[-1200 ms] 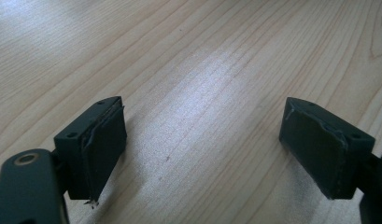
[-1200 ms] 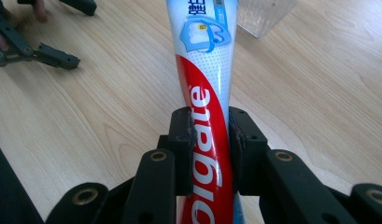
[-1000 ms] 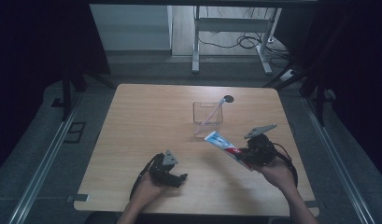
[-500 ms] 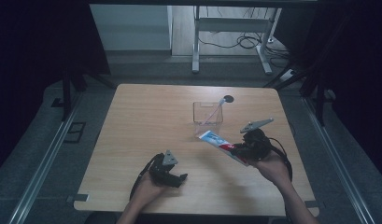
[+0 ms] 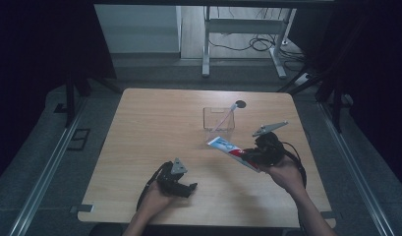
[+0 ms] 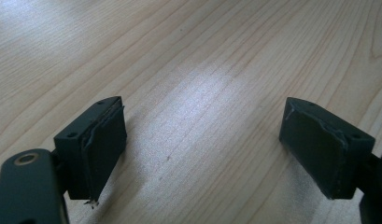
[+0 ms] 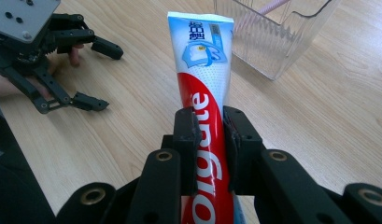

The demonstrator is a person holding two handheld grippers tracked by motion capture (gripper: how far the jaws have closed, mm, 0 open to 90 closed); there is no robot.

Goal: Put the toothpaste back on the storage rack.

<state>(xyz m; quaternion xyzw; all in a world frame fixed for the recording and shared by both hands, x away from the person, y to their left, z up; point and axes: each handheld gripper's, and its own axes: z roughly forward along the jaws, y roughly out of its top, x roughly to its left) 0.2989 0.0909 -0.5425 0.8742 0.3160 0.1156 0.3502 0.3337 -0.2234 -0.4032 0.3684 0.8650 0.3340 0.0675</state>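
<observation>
A red, white and blue toothpaste tube is held off the table, its flat end pointing toward a clear plastic container. My right gripper is shut on the tube's red part, and its jaws have just been closing a little tighter on it. A thin pale pink stick leans in the container. My left gripper rests low over the table near its front edge, open, with bare wood between its pads.
The wooden table has a small dark round hole just behind the container. Dark floor and metal rails run along both sides. A desk frame and cables stand beyond the far edge.
My right gripper has shifted slightly left and toward the container, with the tube in it. The left gripper has stayed where it was.
</observation>
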